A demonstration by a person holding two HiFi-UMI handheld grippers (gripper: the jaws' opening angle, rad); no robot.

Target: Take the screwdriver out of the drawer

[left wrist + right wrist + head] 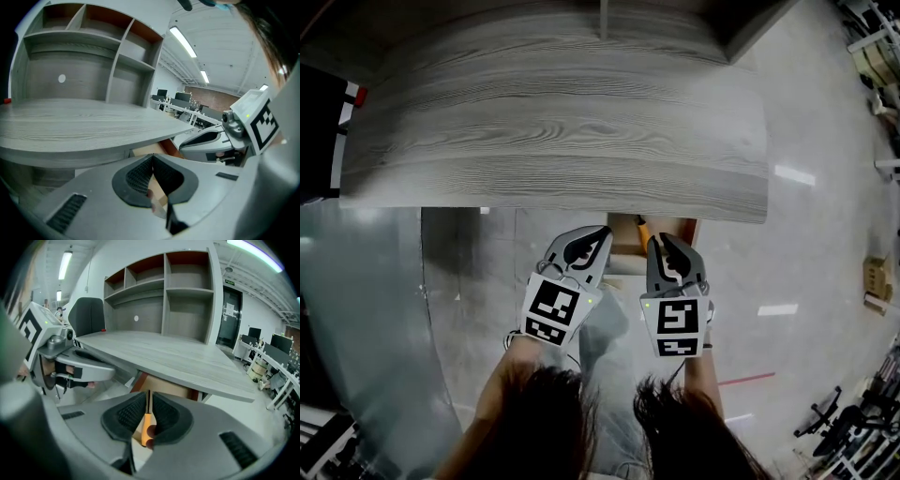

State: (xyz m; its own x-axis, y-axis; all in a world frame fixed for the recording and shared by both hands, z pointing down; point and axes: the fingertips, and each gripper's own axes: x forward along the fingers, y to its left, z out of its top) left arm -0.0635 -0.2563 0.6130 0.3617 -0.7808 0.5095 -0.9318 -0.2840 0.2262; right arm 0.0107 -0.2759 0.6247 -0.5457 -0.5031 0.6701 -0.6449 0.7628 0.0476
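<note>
**Right hand-held gripper**: the jaws are closed on the slim orange-handled screwdriver with a black shaft. The handle sits between the ribbed pads and the shaft runs forward through the tips.

**Left hand-held gripper**: the jaws are together at the tips, and I can make out nothing gripped between them.

**Position:** both hand-held grippers sit side by side just below the front edge of the grey wood-grain desk. The open light-wood drawer projects from under that same desk edge, directly ahead of my right jaws. The screwdriver is therefore in my grip at the drawer mouth. I judge it not yet clear of the desk.

**Risks noted:**
- The grip falls on a round, smooth-looking handle, which may roll or slide between the pads if I tilt sharply.
- The shaft points toward the underside of the desk. Raising it before drawing back could knock the tip against the desk edge or drawer front and lever the tool loose.
- The left hand-held gripper is close beside the right, so a sideways pull could bump it.
</note>
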